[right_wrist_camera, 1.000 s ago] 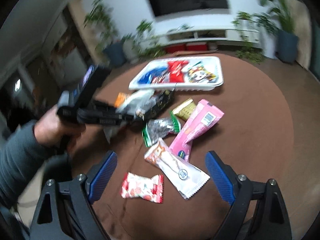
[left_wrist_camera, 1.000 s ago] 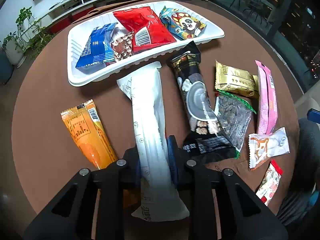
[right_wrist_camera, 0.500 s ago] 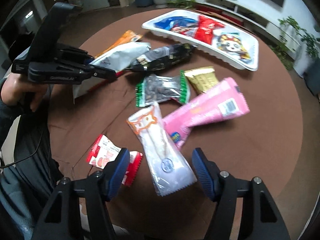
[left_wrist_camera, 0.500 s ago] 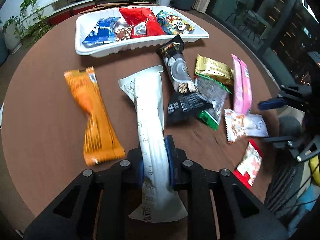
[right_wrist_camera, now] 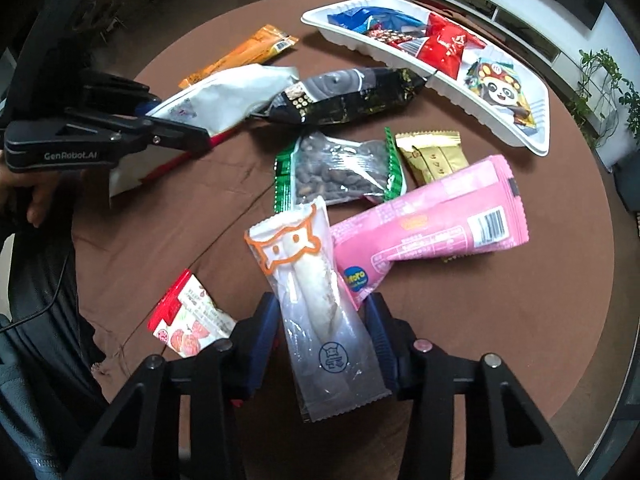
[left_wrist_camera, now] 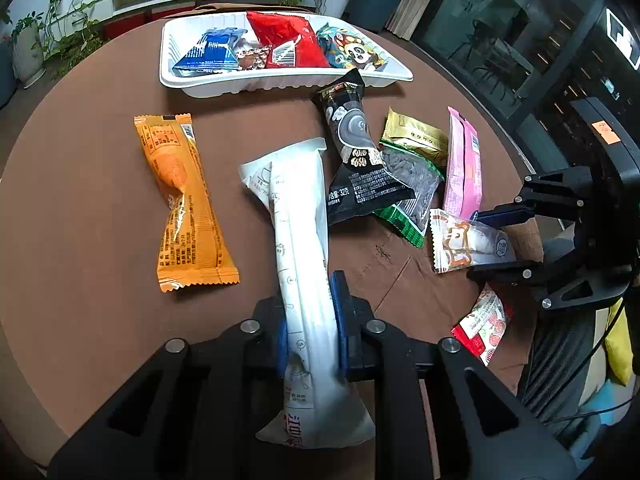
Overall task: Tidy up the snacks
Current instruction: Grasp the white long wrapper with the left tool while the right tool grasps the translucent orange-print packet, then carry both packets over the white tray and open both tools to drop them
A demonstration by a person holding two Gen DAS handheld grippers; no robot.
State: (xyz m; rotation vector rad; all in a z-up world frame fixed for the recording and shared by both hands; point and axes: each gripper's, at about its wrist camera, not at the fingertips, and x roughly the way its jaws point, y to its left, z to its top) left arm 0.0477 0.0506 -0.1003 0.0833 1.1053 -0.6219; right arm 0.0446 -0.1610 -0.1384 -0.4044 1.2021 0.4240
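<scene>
Our left tool (left_wrist_camera: 311, 326) is clamped on a long white packet (left_wrist_camera: 300, 248), its blue pads pressed against both sides of the wrapper low down, so the packet sticks out ahead of the fingers with its far end near the black packet (left_wrist_camera: 356, 152). Our right tool (right_wrist_camera: 322, 332) straddles a clear packet with an orange cat outline (right_wrist_camera: 308, 292); its jaws are closing around it, and we cannot tell whether the pads already press the film. That packet lies flat on the brown table (left_wrist_camera: 80, 200), its upper end touching the pink packet (right_wrist_camera: 436, 220) and close below the green-edged bag of dark seeds (right_wrist_camera: 340, 170). A small red-and-white strawberry packet (right_wrist_camera: 188, 316) sits just beside the right tool's left finger. Further up the table we see a gold packet (right_wrist_camera: 434, 156) next to the seeds, and an orange packet (left_wrist_camera: 182, 200) lying alone on the left side in the left wrist view. At the far edge stands the white tray (left_wrist_camera: 280, 80), holding a blue packet (left_wrist_camera: 208, 52), a red packet (left_wrist_camera: 288, 42), a small brown one between them, and a panda packet (left_wrist_camera: 352, 54). The black packet's far end touches the tray's near wall. A hand (right_wrist_camera: 36, 196) grips the left tool's handle at the left edge of the right wrist view.
</scene>
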